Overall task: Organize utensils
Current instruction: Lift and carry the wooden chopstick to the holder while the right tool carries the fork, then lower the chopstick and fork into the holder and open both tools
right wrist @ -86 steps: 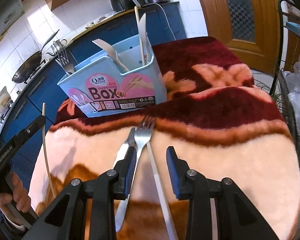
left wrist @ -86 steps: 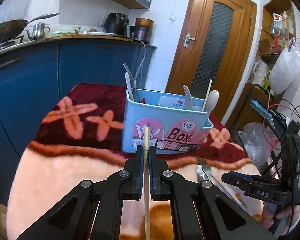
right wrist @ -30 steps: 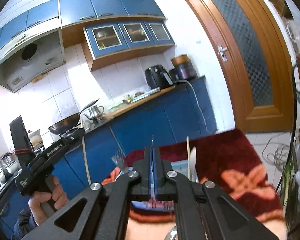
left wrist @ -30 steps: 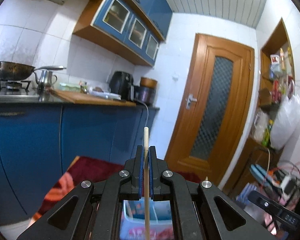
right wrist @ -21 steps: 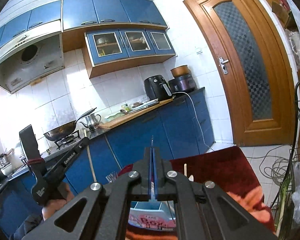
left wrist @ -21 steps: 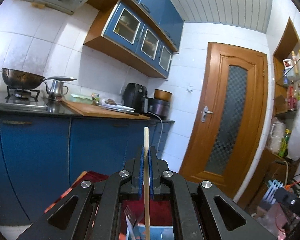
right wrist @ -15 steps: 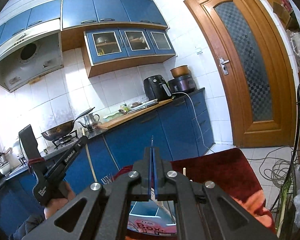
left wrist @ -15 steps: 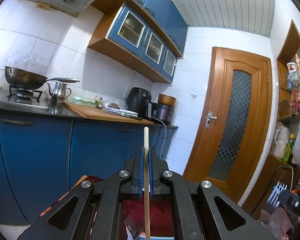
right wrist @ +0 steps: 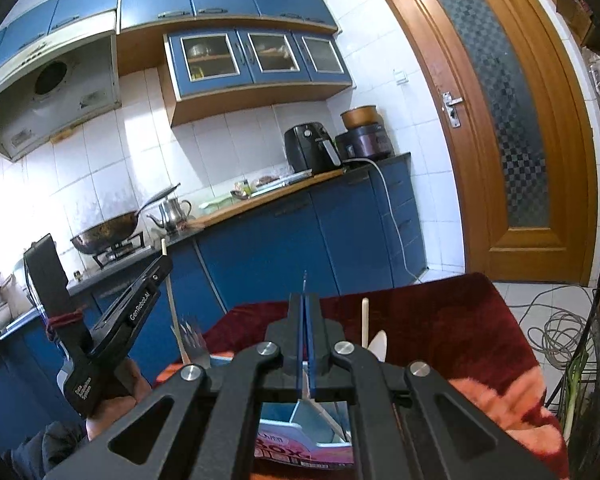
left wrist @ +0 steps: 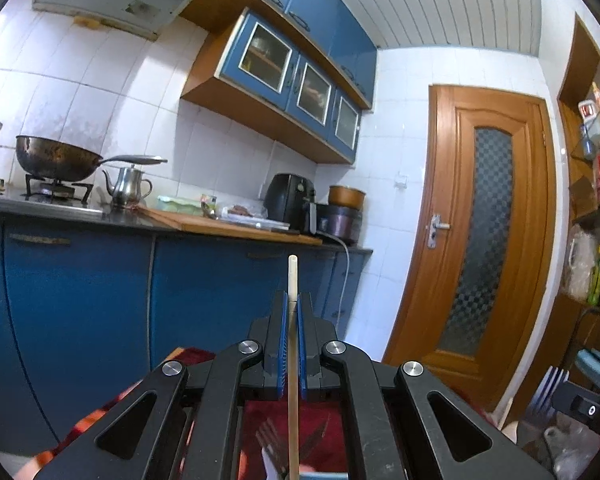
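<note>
Wooden chopstick (left wrist: 292, 320) clamped in left tongs (left wrist: 293, 304)

Pale wood chopstick (left wrist: 293, 360), black tongs with blue pads (left wrist: 283, 344). Blue cabinets (left wrist: 80, 288), white wall tiles (left wrist: 100, 120), orange-brown door (left wrist: 488, 220) with checkered glass. Dark red blanket (right wrist: 440, 328), orange patches.

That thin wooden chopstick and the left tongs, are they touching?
Touching. The left wrist view shows the left tongs shut on the thin wooden chopstick, blue pads pressed against both sides.
</note>
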The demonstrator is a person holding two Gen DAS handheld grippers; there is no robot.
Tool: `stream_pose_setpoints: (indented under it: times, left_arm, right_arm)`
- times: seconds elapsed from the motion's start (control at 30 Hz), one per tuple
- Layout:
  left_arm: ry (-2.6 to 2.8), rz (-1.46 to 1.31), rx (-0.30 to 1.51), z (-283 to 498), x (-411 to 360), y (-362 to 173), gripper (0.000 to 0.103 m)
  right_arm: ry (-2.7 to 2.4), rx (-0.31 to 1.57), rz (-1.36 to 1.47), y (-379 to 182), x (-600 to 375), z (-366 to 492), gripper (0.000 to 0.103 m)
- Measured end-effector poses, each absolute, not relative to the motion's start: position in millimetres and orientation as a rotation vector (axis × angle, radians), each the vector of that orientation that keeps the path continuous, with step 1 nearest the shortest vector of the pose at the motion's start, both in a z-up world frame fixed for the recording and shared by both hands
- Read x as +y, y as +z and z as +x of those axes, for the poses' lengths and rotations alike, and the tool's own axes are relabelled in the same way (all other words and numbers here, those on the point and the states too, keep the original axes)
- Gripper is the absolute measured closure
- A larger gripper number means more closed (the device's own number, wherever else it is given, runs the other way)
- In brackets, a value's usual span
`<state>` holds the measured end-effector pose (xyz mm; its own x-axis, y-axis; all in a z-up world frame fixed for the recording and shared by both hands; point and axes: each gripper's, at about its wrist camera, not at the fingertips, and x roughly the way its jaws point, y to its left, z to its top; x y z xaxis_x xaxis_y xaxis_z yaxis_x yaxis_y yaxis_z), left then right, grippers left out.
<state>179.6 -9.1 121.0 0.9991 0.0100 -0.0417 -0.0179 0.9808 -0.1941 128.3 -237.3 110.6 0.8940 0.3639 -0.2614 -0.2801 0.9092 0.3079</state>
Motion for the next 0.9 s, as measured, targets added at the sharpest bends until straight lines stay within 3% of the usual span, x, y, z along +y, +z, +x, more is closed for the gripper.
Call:
stream_pose_setpoints:
  times: [0.27,0.4,0.57,0.9]
  left_arm:
    - [-0.008,-0.198,0.085,177,-2,112,0.098]
    - [-0.046,-0.206,0.133,174,0,111,0.098]
    - [-0.088,-0.243,0.212,171,6,106,0.091]
    - [-0.122,-0.241,0.254,144,14,115,0.09]
  right_arm:
    - [0.361,0.414,0.281,93,-237,138,0.098]
    - [0.37,0.405,0.303,96,-241,133,0.085]
    - [0.366,0.386,0.314,103,-243,119,0.083]
    - [0.355,0.38,0.33,110,-254,83,0.079]
